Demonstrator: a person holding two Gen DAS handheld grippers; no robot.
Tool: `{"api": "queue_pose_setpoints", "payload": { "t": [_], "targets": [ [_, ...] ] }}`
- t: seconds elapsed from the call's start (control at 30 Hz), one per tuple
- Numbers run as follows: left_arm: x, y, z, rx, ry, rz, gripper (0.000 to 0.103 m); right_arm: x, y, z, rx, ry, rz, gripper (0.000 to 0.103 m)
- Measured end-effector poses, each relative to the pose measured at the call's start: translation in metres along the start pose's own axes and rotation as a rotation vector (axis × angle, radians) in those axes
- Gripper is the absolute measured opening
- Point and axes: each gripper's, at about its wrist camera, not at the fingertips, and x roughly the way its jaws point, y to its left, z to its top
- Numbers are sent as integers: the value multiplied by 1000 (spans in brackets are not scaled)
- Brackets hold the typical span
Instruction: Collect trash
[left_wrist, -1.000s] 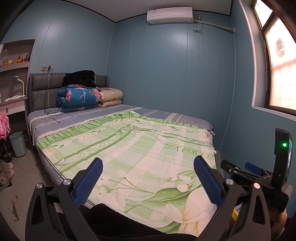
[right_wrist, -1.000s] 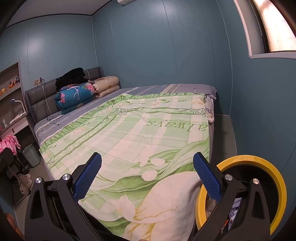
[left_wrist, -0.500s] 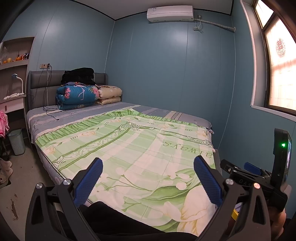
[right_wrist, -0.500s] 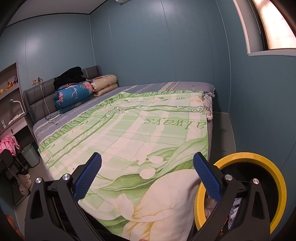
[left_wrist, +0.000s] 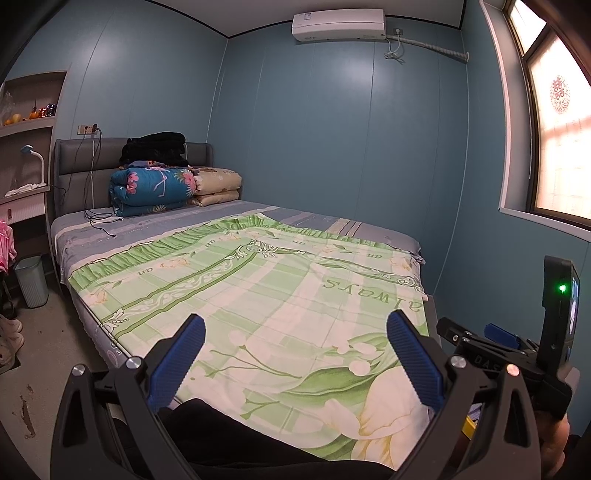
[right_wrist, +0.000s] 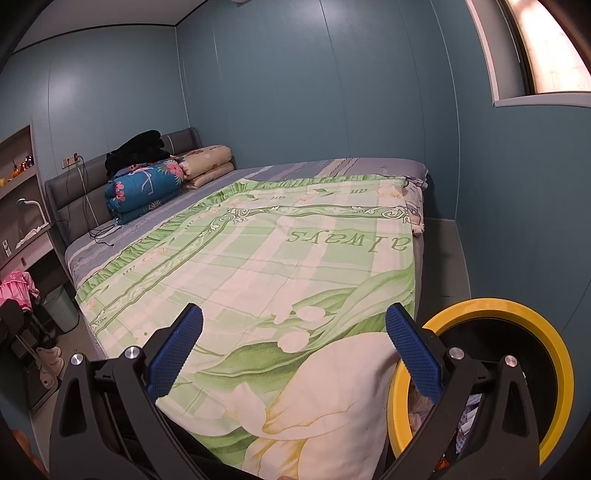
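We had drifted slightly nearer the bed (left_wrist: 258, 280); left tongs (left_wrist: 295, 354) and right tongs (right_wrist: 295, 350) stayed wide, empty, beside the yellow-rimmed bin (right_wrist: 554, 332), no trash spotted

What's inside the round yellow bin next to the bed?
Inside the yellow bin a few crumpled scraps show, pale and blue-checked. The right tool, open, covers most of its mouth, so the rest is hidden.
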Motion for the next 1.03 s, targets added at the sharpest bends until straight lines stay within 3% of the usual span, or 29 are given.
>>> {"api": "queue_pose_setpoints", "payload": {
  "t": [1.03],
  "targets": [
    [0, -4, -4, 10, 5, -16, 95, 5, -1, -4, 14, 28, 3, 95]
  ]
}}
